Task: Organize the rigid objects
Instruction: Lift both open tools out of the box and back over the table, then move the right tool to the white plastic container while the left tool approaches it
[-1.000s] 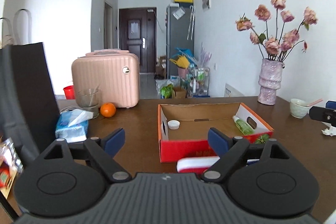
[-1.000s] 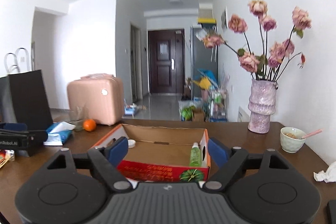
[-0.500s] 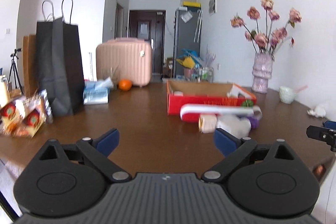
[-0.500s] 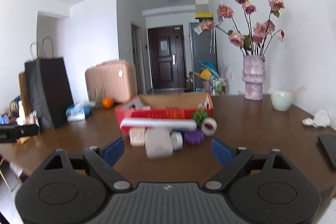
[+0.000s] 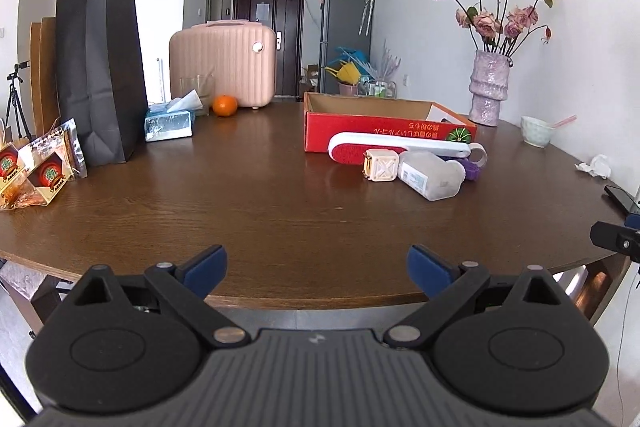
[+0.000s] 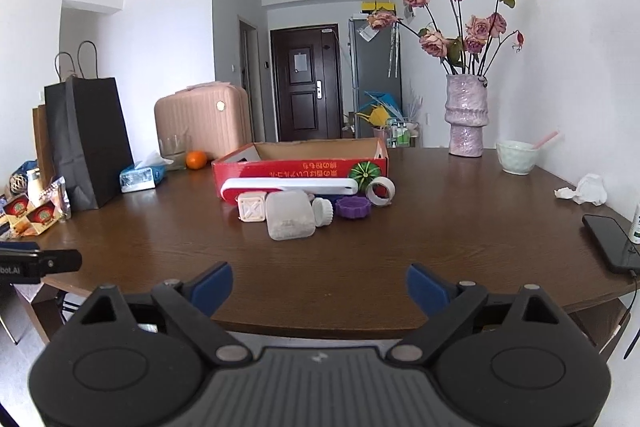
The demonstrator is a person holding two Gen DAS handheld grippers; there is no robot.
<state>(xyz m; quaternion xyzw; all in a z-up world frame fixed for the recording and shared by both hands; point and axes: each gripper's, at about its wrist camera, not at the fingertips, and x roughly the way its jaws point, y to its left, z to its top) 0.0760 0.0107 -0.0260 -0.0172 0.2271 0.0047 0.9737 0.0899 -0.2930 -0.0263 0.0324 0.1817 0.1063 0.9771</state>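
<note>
A red cardboard box (image 5: 384, 135) (image 6: 300, 173) stands mid-table. In front of it lie a white and red lint brush (image 5: 396, 149) (image 6: 290, 187), a cream cube (image 5: 381, 166) (image 6: 252, 207), a frosted plastic jar on its side (image 5: 430, 175) (image 6: 289, 215) with a white lid (image 6: 323, 211), a purple ribbed lid (image 6: 353, 207) and a tape roll (image 6: 381, 191). My left gripper (image 5: 316, 267) is open and empty at the table's near edge. My right gripper (image 6: 319, 285) is open and empty, also at the near edge.
A black paper bag (image 5: 100, 75), tissue pack (image 5: 168, 123), orange (image 5: 225, 105), pink case (image 5: 222, 65) and snack packs (image 5: 36, 171) stand at the left. A vase of roses (image 6: 466, 115), bowl (image 6: 516, 157), crumpled tissue (image 6: 582, 189) and phone (image 6: 610, 243) are at the right.
Both grippers have pulled back from above the box to the table's near edge. The items in front of the box now show in full. Both stay open.
</note>
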